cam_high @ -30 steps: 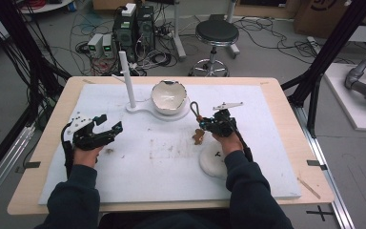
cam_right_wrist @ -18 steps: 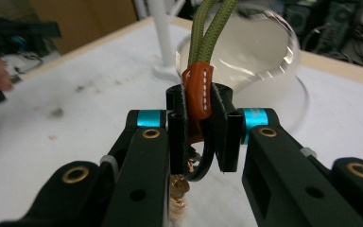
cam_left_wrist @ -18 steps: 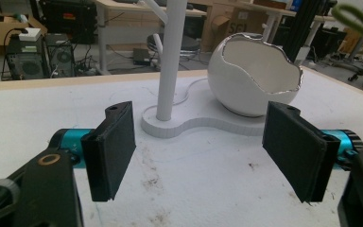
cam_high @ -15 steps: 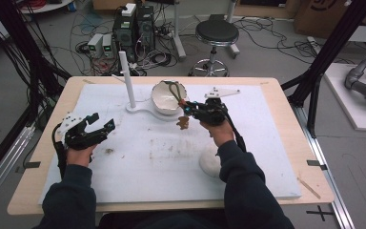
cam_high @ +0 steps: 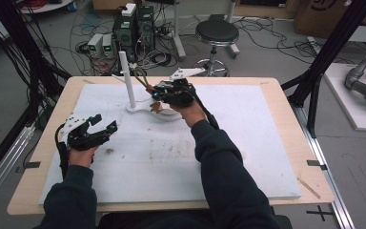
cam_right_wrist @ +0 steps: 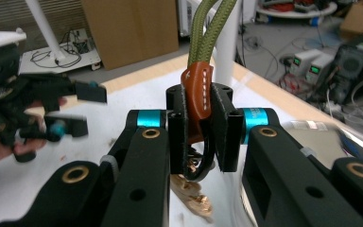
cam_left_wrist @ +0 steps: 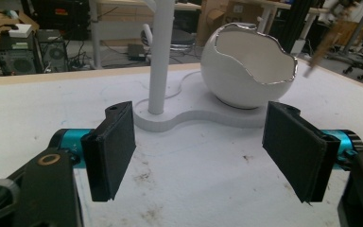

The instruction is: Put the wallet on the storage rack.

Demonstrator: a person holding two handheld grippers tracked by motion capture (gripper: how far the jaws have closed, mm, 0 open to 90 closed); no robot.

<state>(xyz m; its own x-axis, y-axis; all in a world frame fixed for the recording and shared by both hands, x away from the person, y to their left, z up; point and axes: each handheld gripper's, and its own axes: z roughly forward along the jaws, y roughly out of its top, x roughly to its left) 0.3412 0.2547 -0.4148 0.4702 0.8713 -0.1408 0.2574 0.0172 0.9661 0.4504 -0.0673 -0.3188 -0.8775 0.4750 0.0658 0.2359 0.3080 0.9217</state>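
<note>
Right gripper (cam_high: 158,93) was clamped on a keychain (cam_right_wrist: 196,100): its jaws pinched the brown leather tab, and an olive-green cord loop (cam_right_wrist: 207,29) stood up out of that tab. In the right gripper view a metal ring and a bronze-coloured charm (cam_right_wrist: 191,191) hung below the jaws. From the high view the right gripper sat toward 12 o'clock on the table, just beside the white post (cam_high: 127,79) and over the white egg-shaped bowl (cam_high: 169,114), the cord loop poking out toward 11 o'clock near the post. Whether the cord touched the post, couldn't tell. Post and bowl shared one white flat base (cam_left_wrist: 203,119); in the left gripper view the bowl showed a jagged silver-edged rim (cam_left_wrist: 260,80) and stood to the right of the post. Left gripper (cam_high: 102,125) was at about 9 o'clock, resting low over the white mat (cam_high: 248,143), jaws wide apart with nothing between them, well apart from the stand. Brownish smudges (cam_high: 169,151) marked the mat near the middle. The mat lay on a wooden table (cam_high: 293,102).
</note>
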